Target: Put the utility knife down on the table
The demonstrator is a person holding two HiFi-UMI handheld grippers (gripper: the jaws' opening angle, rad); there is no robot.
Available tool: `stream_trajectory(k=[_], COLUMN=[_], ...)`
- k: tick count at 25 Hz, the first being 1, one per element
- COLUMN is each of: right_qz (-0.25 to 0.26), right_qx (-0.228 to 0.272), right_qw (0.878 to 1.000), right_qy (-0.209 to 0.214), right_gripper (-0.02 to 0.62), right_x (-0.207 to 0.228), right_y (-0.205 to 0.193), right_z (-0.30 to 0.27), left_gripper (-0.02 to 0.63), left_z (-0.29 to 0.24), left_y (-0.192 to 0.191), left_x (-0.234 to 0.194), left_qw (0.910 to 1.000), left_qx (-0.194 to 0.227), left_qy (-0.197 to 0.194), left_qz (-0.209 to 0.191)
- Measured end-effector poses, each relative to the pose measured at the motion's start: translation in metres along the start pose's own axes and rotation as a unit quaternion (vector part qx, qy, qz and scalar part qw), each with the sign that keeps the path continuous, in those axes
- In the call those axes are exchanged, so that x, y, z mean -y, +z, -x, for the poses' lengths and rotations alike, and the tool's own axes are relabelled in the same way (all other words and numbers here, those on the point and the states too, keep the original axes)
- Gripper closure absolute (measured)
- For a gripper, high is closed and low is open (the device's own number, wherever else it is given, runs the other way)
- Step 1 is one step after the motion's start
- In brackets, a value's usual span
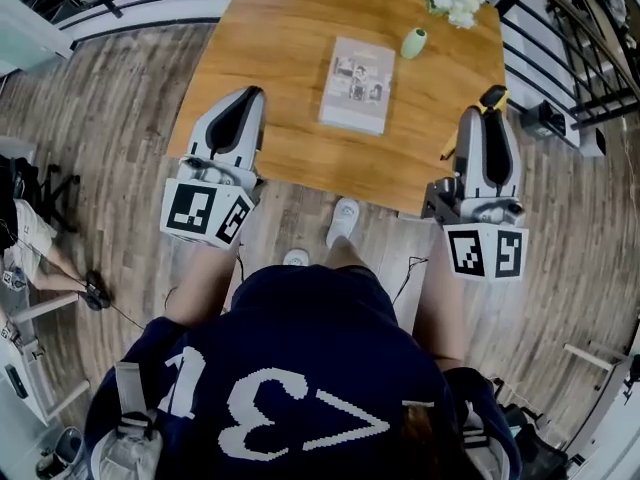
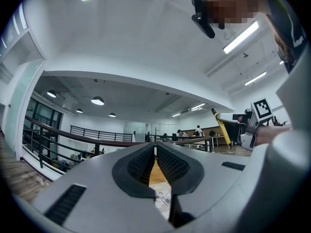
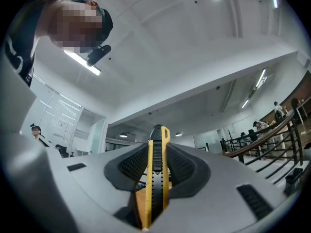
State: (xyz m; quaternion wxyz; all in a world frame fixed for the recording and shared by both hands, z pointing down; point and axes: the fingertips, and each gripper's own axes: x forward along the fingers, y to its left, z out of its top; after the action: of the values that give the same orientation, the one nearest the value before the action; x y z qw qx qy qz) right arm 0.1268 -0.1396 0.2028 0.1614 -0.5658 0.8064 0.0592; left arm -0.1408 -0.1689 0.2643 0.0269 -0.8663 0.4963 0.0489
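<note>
Right of the book, by the near edge of the table: right gripper has the utility knife clamped. Its yellow-black body pokes out past the jaw tips, and a yellow end shows below on the book side. Left gripper is left of the book, over the table's near-left edge. Vase and flowers are beyond the book to its right, well apart from both grippers.

Left gripper view: left gripper has its jaws pressed together at the tips, nothing between them. Wood and a bit of the book show through the slit lower down. Knife is visible far right, tilted, in the other gripper.

Right gripper view: right gripper is clenched on the knife. Pads bear on its flat sides around mid-length, slider track faces the camera, top end stands clear above the jaws. Can't tell if the blade is out.

Handling, my read: light, rigid, smooth plastic sides. It will slip if the squeeze loosens early and won't deform. The mid-body hold looks balanced, fine for a set-down. I'd lay it flat on bare wood right of the book, low, before releasing; let go from height, it could skid or bounce off the near edge. Treat the tip end as sharp.
</note>
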Motion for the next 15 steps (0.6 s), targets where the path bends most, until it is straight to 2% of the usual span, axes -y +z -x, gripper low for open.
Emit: stream_trajectory(k=[8,15], right_qz=[-0.020,-0.043], right_qx=[0.008,-0.009], right_qw=[0.999,0.998], right_qy=[0.029,0.046], right_gripper=[0.468,0.468], right_x=[0.095,0.140], right_y=[-0.007,-0.034], right_z=[-0.089,-0.129], left_gripper=[0.578,0.578], left_z=[-0.108,-0.166], left_y=[0.000,-0.017], left_x=[-0.011,-0.006], left_qw=[0.9988,0.9982], left_qx=[0.012,0.002], left_qy=[0.046,0.059], left_qz=[-0.011,-0.009])
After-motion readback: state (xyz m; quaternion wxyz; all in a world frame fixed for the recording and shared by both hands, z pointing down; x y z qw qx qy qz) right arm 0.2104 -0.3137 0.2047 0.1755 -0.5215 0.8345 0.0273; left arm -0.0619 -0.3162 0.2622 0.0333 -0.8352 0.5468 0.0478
